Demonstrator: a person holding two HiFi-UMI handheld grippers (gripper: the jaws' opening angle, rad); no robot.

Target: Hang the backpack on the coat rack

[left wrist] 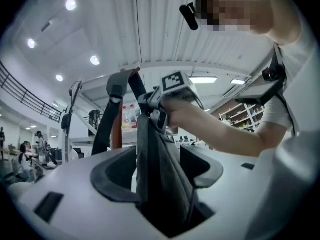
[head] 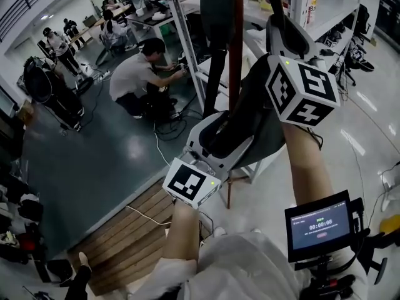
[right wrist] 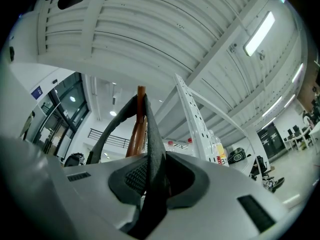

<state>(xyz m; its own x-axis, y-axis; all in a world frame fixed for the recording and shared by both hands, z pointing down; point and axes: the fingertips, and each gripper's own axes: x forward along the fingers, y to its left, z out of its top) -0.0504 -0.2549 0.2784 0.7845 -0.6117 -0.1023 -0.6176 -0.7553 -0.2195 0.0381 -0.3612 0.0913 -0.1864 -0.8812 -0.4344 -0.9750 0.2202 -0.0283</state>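
Jaws gape on the left gripper [left wrist: 160, 171] around the backpack [left wrist: 156, 149], while the right gripper [right wrist: 152, 176] clamps its strap [right wrist: 150, 129] at the coat rack [right wrist: 134, 139]; letting go seemingly remains.

Open lab or workshop hall
Metal shelves [head: 340, 10], work tables [head: 150, 19], loose cables [head: 164, 129] across the grey floor [head: 106, 152], people [head: 134, 74] working.

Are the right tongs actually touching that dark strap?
Touching. The right gripper view shows the right tongs clamped shut on the strap, squeezing it from both sides.
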